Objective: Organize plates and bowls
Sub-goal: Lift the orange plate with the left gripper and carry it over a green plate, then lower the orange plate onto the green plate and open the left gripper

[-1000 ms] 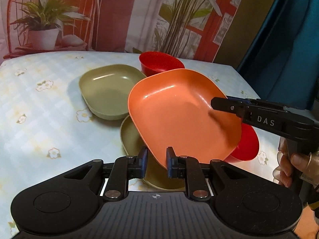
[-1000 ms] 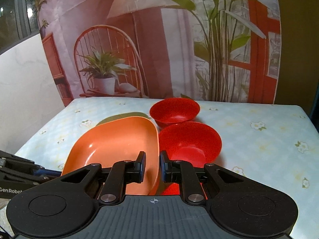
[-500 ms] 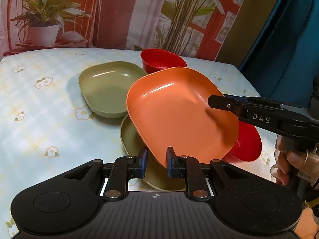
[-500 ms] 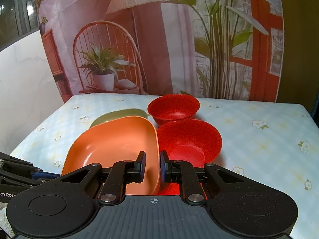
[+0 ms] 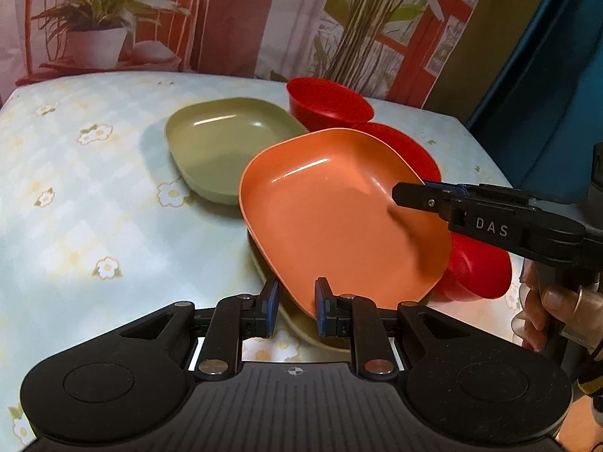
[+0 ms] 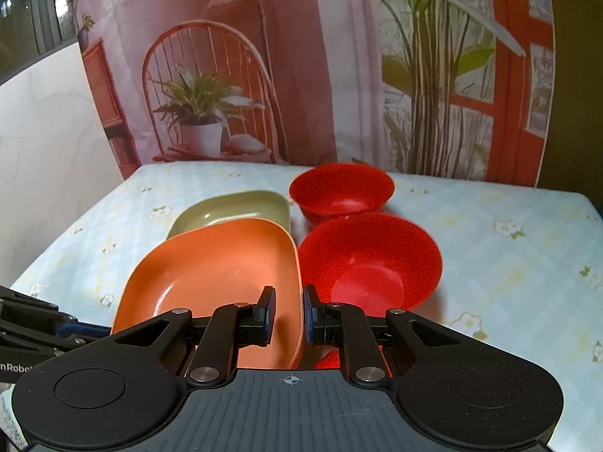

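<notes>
An orange plate (image 5: 331, 218) hangs tilted above the table, held at two rims. My left gripper (image 5: 296, 310) is shut on its near rim. My right gripper (image 6: 289, 316) is shut on its right rim (image 6: 297, 301), and shows from the side in the left wrist view (image 5: 401, 194). An olive plate (image 5: 260, 263) lies right under the orange one, mostly hidden. A second olive plate (image 5: 230, 147) sits further back on the left. One red bowl (image 6: 369, 260) stands right beside the orange plate, another red bowl (image 6: 339, 192) behind it.
The table (image 5: 94, 226) has a pale flowered cloth, bare on the left. A printed backdrop (image 6: 301, 75) of a chair and plants hangs behind it. A person's hand (image 5: 542, 312) grips the right tool. A dark blue curtain (image 5: 546, 75) hangs at the right.
Both grippers stay shut on the orange plate, which has sunk slightly. The near red bowl's far rim now peeks out behind it in the left wrist view.
</notes>
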Demonstrator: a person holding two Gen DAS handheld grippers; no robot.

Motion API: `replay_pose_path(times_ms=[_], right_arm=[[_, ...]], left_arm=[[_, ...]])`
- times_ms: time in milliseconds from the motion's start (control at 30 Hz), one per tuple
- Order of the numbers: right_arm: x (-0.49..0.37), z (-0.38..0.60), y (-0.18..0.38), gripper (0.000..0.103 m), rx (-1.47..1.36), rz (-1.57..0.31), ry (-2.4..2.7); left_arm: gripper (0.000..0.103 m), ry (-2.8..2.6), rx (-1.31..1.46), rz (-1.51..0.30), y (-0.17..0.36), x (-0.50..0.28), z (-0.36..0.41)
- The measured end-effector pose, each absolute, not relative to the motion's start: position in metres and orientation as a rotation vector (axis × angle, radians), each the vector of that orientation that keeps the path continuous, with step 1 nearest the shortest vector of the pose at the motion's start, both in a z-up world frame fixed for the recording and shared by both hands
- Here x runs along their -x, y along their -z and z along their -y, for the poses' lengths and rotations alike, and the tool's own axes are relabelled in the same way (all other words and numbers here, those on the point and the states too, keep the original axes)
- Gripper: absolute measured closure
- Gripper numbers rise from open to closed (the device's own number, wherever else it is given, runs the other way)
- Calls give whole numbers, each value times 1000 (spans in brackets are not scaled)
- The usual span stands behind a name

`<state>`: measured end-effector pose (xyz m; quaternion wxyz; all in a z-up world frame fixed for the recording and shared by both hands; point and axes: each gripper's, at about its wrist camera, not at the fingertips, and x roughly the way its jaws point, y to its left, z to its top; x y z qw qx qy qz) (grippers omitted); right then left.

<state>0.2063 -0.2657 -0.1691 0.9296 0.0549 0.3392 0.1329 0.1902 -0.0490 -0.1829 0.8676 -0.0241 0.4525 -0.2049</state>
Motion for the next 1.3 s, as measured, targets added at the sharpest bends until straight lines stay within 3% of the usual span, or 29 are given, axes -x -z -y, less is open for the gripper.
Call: replay_pose_path(times_ms=[1300], right_arm=[[-200, 262, 185, 87, -97, -766, -267]], left_arm=[[81, 422, 38, -961, 190, -186, 49]])
